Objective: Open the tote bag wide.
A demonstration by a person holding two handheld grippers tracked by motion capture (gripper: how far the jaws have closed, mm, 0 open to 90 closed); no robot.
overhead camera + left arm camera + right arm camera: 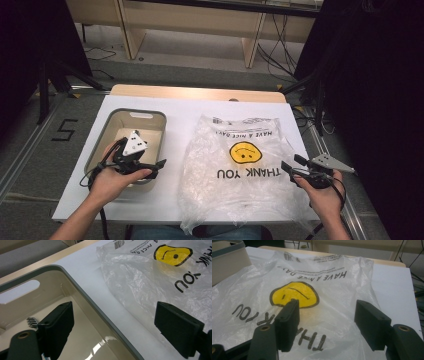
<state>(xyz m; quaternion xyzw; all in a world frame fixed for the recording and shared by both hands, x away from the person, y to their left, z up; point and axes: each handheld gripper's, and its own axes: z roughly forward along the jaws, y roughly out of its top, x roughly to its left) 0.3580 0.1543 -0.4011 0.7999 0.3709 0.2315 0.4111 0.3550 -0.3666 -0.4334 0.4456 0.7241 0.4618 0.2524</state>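
Plastic bag [240, 167] lies flat between your hands; your right gripper [295, 167], jaws open and empty, sits nearest, at its right edge.

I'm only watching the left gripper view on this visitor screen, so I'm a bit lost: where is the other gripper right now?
Observer: The right gripper is at the right edge of the plastic bag, jaws open with nothing between them.
Operator: Does the bag say more than "YOU"?
Observer: Yes, "THANK YOU" under a yellow smiley face, and "HAVE A NICE DAY" beyond it.
Operator: How big is that beige bin?
Observer: The bin is a rounded rectangular tub on the table's left side; the left gripper hovers over its near right corner.
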